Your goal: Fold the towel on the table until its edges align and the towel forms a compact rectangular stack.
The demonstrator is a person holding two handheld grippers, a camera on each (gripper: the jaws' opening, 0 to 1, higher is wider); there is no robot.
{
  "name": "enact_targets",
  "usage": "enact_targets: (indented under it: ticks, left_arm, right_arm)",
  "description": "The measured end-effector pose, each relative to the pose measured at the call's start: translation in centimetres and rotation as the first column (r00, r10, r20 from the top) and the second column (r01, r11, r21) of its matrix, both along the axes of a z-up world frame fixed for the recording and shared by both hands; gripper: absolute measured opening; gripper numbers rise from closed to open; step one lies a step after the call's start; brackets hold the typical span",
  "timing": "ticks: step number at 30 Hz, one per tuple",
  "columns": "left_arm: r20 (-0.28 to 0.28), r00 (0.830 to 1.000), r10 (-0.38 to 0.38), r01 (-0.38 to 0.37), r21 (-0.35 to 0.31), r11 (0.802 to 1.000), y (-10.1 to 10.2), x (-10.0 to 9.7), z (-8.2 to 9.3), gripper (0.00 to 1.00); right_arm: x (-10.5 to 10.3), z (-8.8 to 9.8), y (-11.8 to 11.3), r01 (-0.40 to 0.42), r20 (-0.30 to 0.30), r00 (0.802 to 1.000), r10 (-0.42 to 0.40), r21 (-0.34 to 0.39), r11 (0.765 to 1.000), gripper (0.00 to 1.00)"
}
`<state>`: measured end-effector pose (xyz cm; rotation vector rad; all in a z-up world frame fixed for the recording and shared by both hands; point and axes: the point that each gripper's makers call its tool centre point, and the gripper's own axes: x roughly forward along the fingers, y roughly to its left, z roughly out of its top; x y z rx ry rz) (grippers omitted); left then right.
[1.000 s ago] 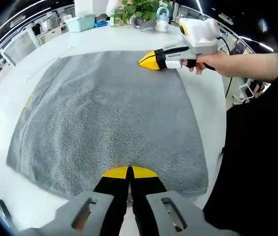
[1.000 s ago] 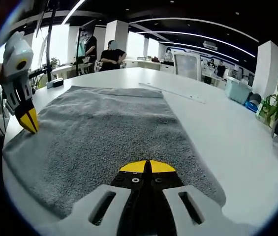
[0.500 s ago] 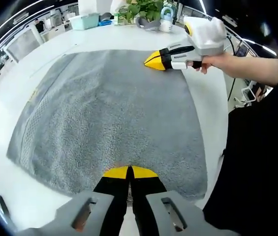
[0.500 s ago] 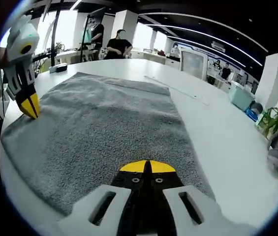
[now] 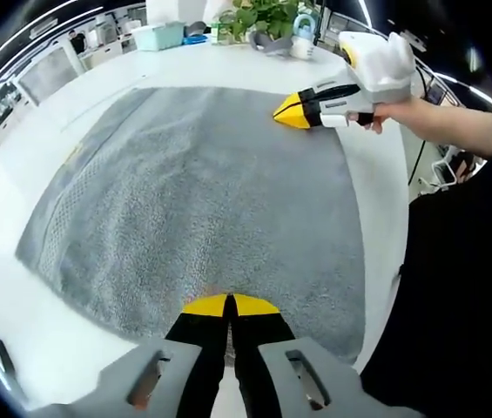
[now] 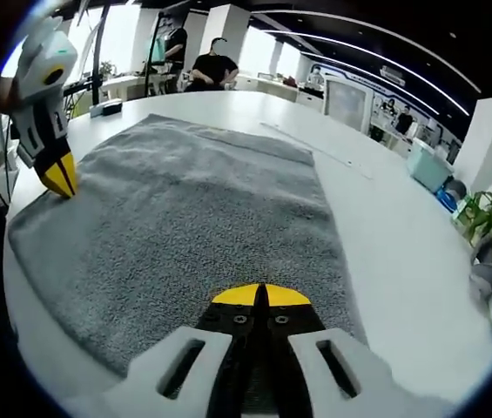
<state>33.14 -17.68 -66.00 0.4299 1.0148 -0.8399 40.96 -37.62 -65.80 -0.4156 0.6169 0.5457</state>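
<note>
Since the frames of a second ago we note little change in the cloth: the grey towel [image 5: 202,187] lies spread flat on the white table [image 5: 2,226], while both cameras have shifted slightly and the right gripper [image 5: 293,111] now sits a little further along the towel's near edge in the left gripper view. We see the left gripper [image 5: 229,305] with its yellow-tipped jaws pressed together at one near corner region of the towel, and the right gripper's own tips [image 6: 261,295] likewise closed at the other end of the same edge; in both cases the tips rest on or at the pile, and we cannot confirm whether cloth is actually pinched between them. In the right gripper view the left gripper [image 6: 59,177] stands tip-down at the towel's [image 6: 185,226] corner. We judge the fold as not yet begun: the towel is a single layer, open to full extent. We expect it to handle as soft, limp terry, light but draggy on the tabletop, with no stiffness to carry a fold. We advise taking hold at the two corners of the near edge, one per gripper, and lifting evenly. Potted plants [image 5: 267,16] and a teal box [image 5: 160,35] stand beyond the far edge, well apart.
</note>
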Motion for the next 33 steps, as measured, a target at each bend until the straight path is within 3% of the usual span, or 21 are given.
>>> enact_targets:
  ticks: [9,17,33]
  left_arm:
    - [0.013,0.999,0.038,-0.038,-0.019,0.999,0.9,0.7,0.0,0.01]
    - [-0.014,0.997,0.079,-0.08,-0.06,0.995,0.9,0.8,0.1,0.01]
    - [0.013,0.994,0.109,-0.108,-0.058,0.992,1.9,1.6,0.1,0.01]
  right_arm:
    - [-0.9,0.0,0.3,0.002,-0.012,1.0,-0.002,0.02,1.0,0.0]
    - [-0.9,0.0,0.3,0.018,-0.013,1.0,-0.017,0.031,0.999,0.0]
    - [-2.0,0.0,0.8,0.031,-0.032,0.999,-0.029,0.064,0.997,0.0]
